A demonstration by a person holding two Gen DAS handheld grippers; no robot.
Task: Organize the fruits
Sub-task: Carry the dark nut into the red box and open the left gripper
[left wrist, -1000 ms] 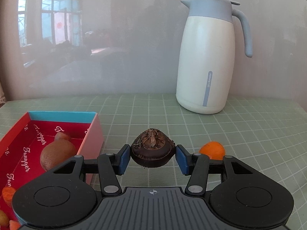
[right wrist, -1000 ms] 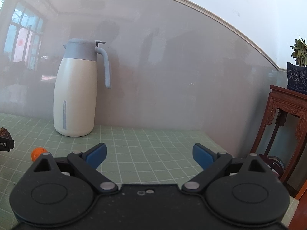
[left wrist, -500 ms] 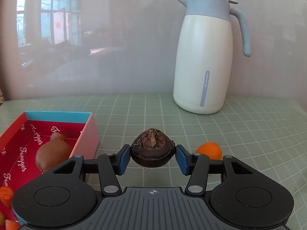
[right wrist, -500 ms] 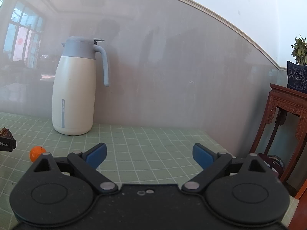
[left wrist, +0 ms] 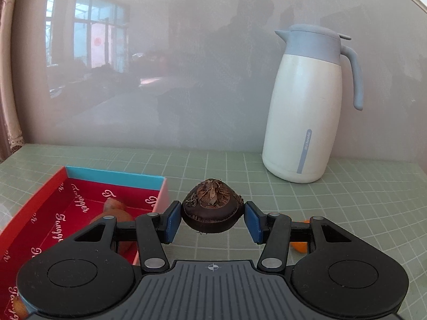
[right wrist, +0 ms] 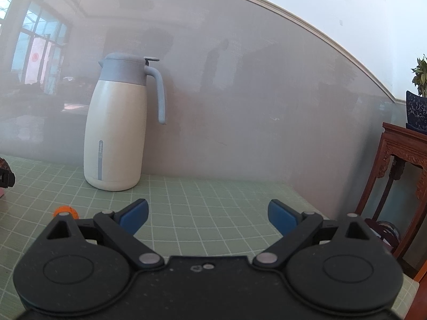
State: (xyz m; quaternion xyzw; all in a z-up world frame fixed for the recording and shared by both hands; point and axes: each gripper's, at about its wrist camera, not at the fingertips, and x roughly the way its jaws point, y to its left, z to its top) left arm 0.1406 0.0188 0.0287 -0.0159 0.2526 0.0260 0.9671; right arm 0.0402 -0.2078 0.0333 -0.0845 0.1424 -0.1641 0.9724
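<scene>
My left gripper [left wrist: 212, 220] is shut on a dark brown fruit [left wrist: 212, 206] with a dry papery top, held above the green mat just right of the red box [left wrist: 40, 218]. Inside that box lies a brown fruit [left wrist: 117, 213], half hidden by my left finger. A small orange fruit [left wrist: 300, 245] rests on the mat behind my right finger; it also shows in the right wrist view as the orange fruit [right wrist: 64, 210]. My right gripper [right wrist: 208, 214] hovers open over the mat with nothing between its blue pads.
A white jug with a blue-grey lid and handle [left wrist: 304, 112] stands at the back against the glossy wall; it appears as the jug [right wrist: 117, 133] in the right wrist view. A carved wooden stand [right wrist: 400, 181] sits beyond the table's right edge. The green grid mat [right wrist: 213, 200] covers the table.
My left gripper with the dark fruit has shifted left toward the box and risen a little; the jug and the orange fruit slid right in its view. The right gripper barely moved.
</scene>
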